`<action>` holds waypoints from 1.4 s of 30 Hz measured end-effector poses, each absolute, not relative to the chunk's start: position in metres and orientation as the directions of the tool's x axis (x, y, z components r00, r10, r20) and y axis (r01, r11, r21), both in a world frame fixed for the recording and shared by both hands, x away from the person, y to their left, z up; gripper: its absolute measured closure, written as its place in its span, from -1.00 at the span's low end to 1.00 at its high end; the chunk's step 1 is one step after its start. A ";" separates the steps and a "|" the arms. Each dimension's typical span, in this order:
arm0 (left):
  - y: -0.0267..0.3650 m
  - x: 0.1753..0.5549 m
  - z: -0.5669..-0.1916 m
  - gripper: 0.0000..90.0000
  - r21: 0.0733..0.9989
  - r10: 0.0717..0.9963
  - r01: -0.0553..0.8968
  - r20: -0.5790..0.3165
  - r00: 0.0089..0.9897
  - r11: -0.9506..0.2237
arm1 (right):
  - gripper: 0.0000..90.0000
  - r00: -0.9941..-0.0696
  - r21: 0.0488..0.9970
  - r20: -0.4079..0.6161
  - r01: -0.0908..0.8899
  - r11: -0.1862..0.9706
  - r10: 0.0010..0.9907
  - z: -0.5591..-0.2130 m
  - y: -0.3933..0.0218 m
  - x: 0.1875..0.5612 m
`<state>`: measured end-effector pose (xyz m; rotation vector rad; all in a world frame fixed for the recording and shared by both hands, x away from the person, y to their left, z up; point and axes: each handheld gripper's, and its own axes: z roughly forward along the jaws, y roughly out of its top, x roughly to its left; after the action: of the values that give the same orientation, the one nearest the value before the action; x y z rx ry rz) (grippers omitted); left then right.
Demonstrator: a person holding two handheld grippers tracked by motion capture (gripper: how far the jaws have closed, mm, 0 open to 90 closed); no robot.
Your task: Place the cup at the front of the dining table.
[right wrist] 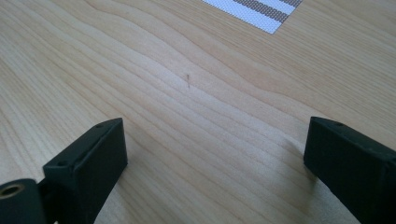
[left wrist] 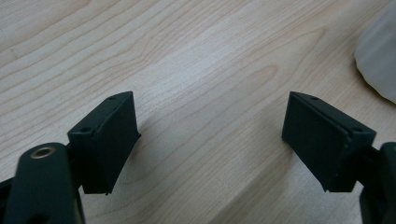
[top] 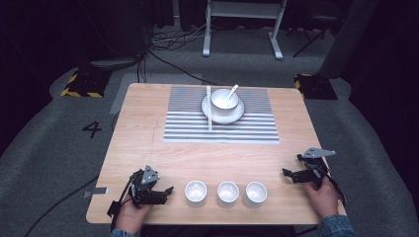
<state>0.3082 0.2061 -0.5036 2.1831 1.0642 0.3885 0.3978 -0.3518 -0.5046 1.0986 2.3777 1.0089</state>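
A light wooden table [top: 148,133] carries a grey-striped placemat [top: 247,128] toward its far edge and three white cups [top: 228,193] along its near edge.

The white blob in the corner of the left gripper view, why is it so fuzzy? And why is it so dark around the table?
Left gripper view: the white blob sits too close to the camera, so it blurs; the wood grain farther off is sharp. High view: light falls on the table, while the room behind stays dim.

A black "4" [top: 92,129] marks the grey floor [top: 54,148].
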 end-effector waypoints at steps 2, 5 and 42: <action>0.206 0.308 -0.504 -0.67 0.684 0.785 0.582 -0.021 0.619 -0.440 | -0.86 -0.646 0.721 -0.005 0.527 0.451 0.763 -0.505 -0.352 0.398; 0.205 0.307 -0.504 -0.67 0.681 0.788 0.585 -0.020 0.616 -0.440 | -0.86 -0.646 0.721 -0.005 0.527 0.451 0.763 -0.505 -0.352 0.398; 0.220 0.299 -0.484 -0.65 0.816 0.815 0.513 -0.092 0.572 -0.268 | -0.86 -0.647 0.721 -0.005 0.527 0.451 0.763 -0.505 -0.352 0.398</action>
<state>0.2988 0.2201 -0.4844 1.9387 1.0684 0.4411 0.3978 -0.3518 -0.5046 1.0987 2.3778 1.0089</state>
